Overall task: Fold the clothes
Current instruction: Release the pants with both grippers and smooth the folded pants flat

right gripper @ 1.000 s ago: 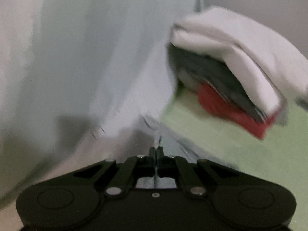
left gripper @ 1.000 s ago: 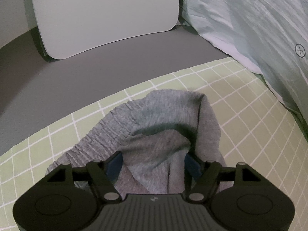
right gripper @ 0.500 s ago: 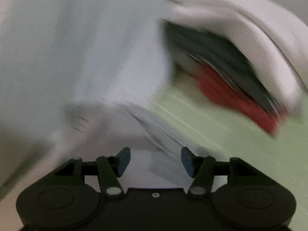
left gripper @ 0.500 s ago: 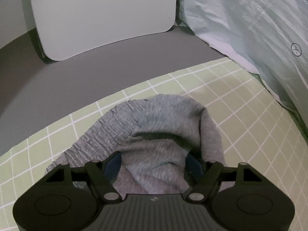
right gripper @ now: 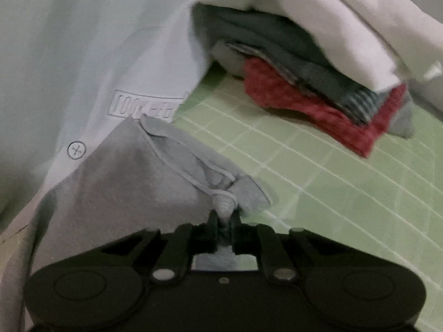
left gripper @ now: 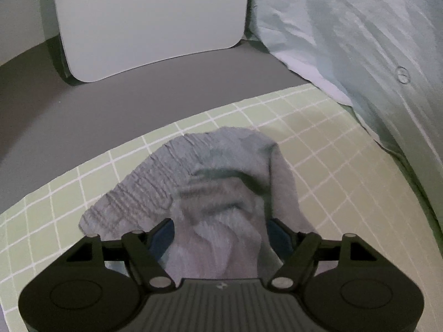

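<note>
Shorts in grey are the thing here, lying on a green checked mat. From the left wrist view, the left gripper has its jaws spread wide with a thick bunch of the grey fabric sitting between the blue pads. Cloth fills the whole gap and looks gathered up in there, so I'd call it a wide hold on the bundle. The ribbed waistband fans out to the left of the gripper onto the mat. Beyond the mat there's a grey surface with a white board leaning upright at the back. A pale mint shirt with a little carrot print lies along the right side, its edge over the mat.

Right wrist view is a bit blurry. The right gripper has just been closing, and its jaws are nearly together, pinching a small bunched-up bit of the grey fabric, near a light seam. That piece lies partly over the mint shirt, just below its boxed lettering and a small round button. Further back on the mat sits a pile of clothes: white on top, dark grey and striped stuff under it, red at the bottom.
</note>
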